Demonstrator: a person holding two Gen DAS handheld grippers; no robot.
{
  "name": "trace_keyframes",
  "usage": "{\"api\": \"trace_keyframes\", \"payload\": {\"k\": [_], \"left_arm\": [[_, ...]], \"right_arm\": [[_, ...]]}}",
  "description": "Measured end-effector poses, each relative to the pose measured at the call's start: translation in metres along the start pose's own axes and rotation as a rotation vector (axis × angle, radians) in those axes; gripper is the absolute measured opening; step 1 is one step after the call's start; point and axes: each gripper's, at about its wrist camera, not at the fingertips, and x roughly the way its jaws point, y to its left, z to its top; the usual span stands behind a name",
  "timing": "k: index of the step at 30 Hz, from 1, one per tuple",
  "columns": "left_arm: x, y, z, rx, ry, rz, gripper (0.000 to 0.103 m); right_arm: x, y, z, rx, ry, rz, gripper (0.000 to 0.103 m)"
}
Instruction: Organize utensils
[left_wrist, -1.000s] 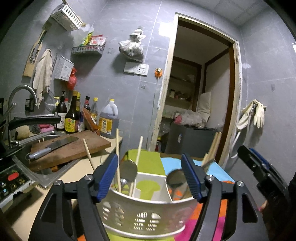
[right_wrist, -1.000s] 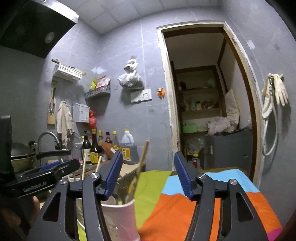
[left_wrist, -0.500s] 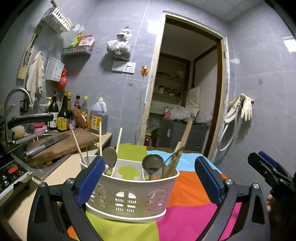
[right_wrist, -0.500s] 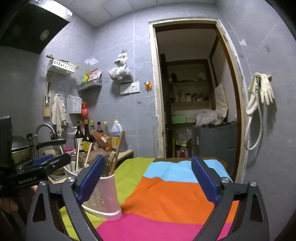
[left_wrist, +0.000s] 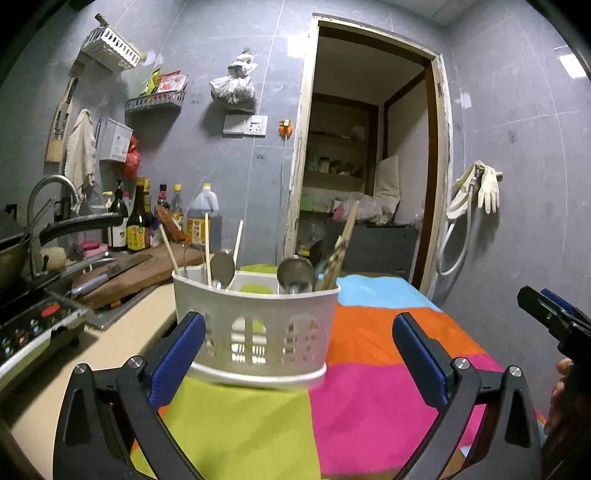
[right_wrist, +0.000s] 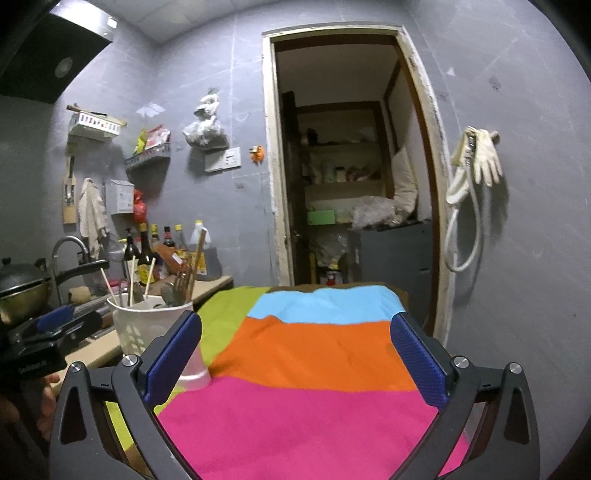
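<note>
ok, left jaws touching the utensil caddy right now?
Apart. The left wrist view shows the left gripper wide open, the white utensil caddy standing ahead on the cloth, clear of both blue pads.

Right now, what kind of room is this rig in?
A home kitchen, most likely: faucet over a sink, sauce bottles on the counter, a cleaver on a cutting board, and a utensil caddy.

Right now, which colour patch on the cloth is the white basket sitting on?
The lime-green patch; the white basket stands on it, while orange, pink and blue lie to its right.
</note>
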Motion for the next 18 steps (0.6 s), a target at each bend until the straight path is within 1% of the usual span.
{"api": "trace_keyframes", "payload": {"k": [5,14,18], "left_arm": [[-0.011,-0.007,-0.011,0.023,0.01,0.02,0.1],[-0.026,-0.006,-0.032,0.027,0.012,0.063,0.1],[-0.03,-0.005,-0.043,0.023,0.021,0.071,0.1]], "right_arm": [[-0.018,-0.003,-0.011,-0.002,0.006,-0.037,0.103],[-0.046,0.001,-0.033,-0.066,-0.015,-0.115,0.103],[-0.048,0.001,-0.04,-0.067,-0.004,-0.119,0.103]]}}
